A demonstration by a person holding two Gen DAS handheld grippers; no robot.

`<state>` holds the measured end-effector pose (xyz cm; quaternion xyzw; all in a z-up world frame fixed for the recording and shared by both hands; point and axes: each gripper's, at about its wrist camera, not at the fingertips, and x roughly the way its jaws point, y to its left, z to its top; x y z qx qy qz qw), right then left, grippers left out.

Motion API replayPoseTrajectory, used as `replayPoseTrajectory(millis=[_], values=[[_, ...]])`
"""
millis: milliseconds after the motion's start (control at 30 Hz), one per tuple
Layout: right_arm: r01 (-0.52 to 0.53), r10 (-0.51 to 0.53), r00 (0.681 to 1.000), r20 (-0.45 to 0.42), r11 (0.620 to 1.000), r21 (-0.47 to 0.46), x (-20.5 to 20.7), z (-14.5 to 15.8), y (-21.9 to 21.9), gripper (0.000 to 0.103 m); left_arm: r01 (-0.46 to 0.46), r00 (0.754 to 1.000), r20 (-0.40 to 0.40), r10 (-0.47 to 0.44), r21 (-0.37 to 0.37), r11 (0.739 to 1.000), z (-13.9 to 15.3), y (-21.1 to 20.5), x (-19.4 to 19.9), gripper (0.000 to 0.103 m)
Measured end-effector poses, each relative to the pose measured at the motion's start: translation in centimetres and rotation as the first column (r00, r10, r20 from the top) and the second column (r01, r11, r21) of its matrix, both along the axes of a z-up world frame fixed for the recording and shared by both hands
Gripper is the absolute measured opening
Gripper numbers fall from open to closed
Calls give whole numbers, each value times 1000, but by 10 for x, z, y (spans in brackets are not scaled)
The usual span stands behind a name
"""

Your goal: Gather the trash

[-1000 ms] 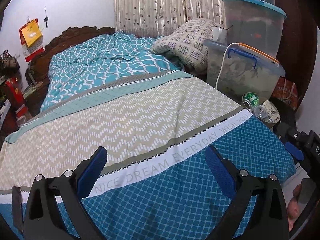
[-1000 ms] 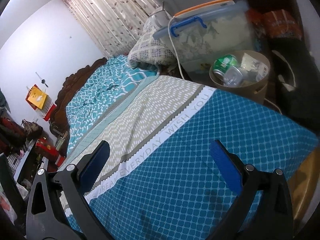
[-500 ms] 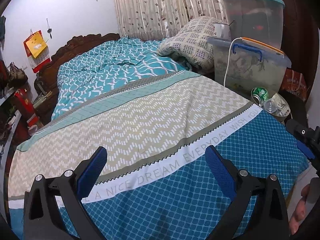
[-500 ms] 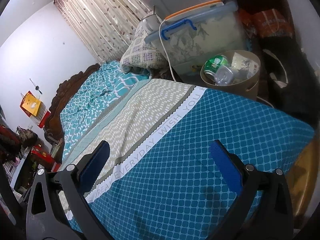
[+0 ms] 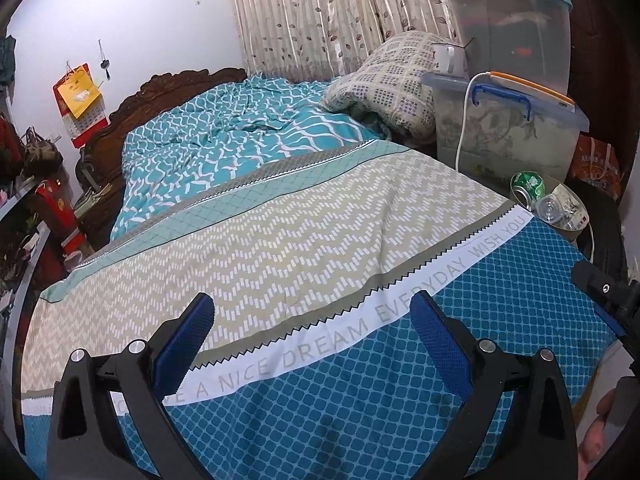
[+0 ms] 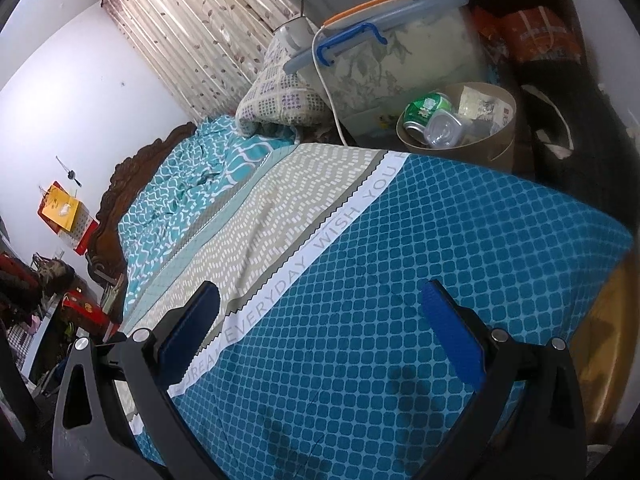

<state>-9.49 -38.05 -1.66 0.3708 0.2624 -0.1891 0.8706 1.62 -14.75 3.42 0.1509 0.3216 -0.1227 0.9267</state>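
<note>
Over the last second both cameras had drawn back and risen a little from the bed, so more of the bedspread [image 5: 304, 240] and the headboard [image 5: 176, 88] came into the left view, and the bin had slid further from the right gripper. The left gripper [image 5: 312, 324] hung over the blue foot of the bedspread with its jaws spread wide and nothing between them. The right gripper [image 6: 320, 316] was likewise wide apart and empty, above the same blue patch; its black body also showed at the right edge of the left view, with part of a hand [image 5: 600, 428] below it.

Past the white printed band and the beige zigzag strip, at the bed's far right side, stood a round tan bin [image 6: 500, 148]. The trash lay inside it: a green can [image 6: 426, 110] on its side, its long axis slanting, with its silver end towards the near left and its other end pointing up and to the right towards the storage box; a clear plastic cup [image 6: 442, 132] touching it, mouth towards the camera; and crumpled paper [image 6: 480, 108] behind.

Just behind the bin sat a lidded storage box [image 6: 400, 60] with a blue handle, a white cable [image 5: 464, 120] draped over it. Further off were a checked pillow [image 5: 388, 88] and curtains [image 5: 320, 16].
</note>
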Motion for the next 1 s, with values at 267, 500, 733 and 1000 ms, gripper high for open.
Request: replayPoseTrajectory(millis=[267, 500, 733, 1000], values=[[-10, 10, 1000, -7, 1000, -4, 1, 0, 0, 100, 8, 1000, -19, -8, -4, 1000, -4, 1, 1, 94], [-13, 13, 1000, -9, 1000, -25, 2, 1, 4, 100, 35, 998, -43, -36, -17, 999, -8, -1, 0, 94], [-10, 10, 1000, -11, 1000, -23, 2, 0, 4, 100, 59, 997, -49, -59, -14, 998, -11, -4, -3, 94], [-14, 13, 1000, -14, 1000, -21, 3, -1, 4, 100, 56, 997, -58, -57, -12, 998, -14, -4, -1, 94]])
